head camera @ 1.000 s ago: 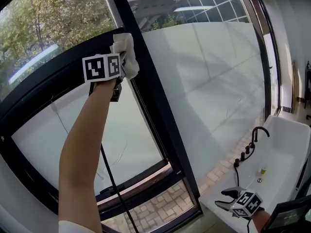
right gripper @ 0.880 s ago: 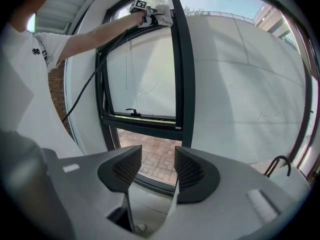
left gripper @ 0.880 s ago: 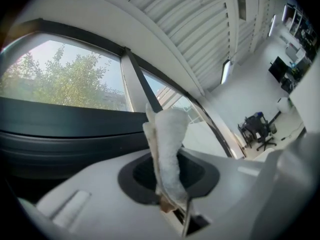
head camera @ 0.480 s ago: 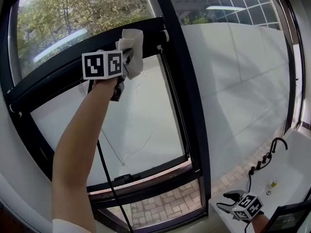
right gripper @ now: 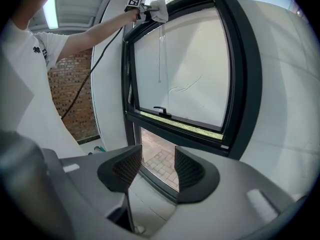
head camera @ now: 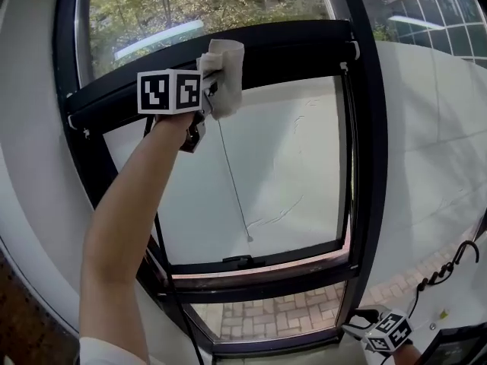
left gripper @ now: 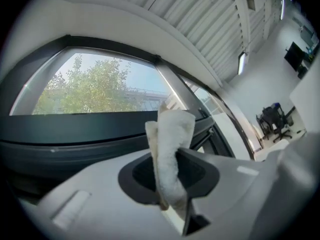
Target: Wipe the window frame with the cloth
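A white cloth [head camera: 227,71] is pinched in my left gripper [head camera: 215,88], which is shut on it and raised on an outstretched arm. The cloth presses against the black upper crossbar of the window frame [head camera: 297,46], left of its middle. In the left gripper view the cloth [left gripper: 170,144] stands folded between the jaws of the left gripper [left gripper: 167,173], with the dark crossbar [left gripper: 70,134] just beyond. My right gripper [head camera: 358,324] hangs low at the bottom right, open and holding nothing. The right gripper view has its open jaws [right gripper: 157,170] facing the window frame [right gripper: 246,89], with the cloth [right gripper: 159,10] far up.
A window handle [head camera: 240,261] sits on the lower sash rail. A thin cord [head camera: 233,181] hangs down the pane. A black cable [head camera: 163,249] trails from the left gripper. A tap [head camera: 461,254] and white ledge lie at the lower right. A brick wall [right gripper: 70,94] is at the left.
The left gripper has carried the cloth leftward along the upper crossbar, away from the upright post. The right gripper has stayed low and open.
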Tool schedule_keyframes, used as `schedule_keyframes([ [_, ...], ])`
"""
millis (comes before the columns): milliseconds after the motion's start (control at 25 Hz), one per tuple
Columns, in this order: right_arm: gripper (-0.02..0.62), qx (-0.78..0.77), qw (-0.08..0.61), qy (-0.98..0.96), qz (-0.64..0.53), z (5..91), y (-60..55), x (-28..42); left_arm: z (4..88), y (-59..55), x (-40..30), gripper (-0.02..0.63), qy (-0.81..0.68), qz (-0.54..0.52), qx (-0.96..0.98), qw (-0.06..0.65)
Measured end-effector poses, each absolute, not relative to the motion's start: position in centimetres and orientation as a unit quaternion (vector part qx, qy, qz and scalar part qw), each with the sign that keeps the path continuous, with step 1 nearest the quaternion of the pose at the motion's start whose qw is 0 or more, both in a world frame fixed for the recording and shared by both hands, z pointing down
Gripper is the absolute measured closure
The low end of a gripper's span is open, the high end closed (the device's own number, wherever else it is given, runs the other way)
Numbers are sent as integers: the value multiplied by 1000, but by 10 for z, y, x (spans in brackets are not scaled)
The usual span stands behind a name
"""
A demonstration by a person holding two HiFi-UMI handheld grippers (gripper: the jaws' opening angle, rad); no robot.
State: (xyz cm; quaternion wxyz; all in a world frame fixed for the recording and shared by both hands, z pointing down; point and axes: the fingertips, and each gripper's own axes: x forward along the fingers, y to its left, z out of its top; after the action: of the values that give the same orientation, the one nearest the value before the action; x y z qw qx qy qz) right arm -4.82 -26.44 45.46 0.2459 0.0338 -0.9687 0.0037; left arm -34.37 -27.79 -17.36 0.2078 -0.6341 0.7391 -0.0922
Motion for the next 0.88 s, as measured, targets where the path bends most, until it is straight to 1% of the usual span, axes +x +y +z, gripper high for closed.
schedule_keyframes([
  [400,391,-7,253,-967,0,458,-214,-116,-178,-172,-449,512,778,-99,-588,198],
  [880,391,-37,248,-968,-5,458,-149,-193,-181,-54,-549,512,820,-131,-521,197],
])
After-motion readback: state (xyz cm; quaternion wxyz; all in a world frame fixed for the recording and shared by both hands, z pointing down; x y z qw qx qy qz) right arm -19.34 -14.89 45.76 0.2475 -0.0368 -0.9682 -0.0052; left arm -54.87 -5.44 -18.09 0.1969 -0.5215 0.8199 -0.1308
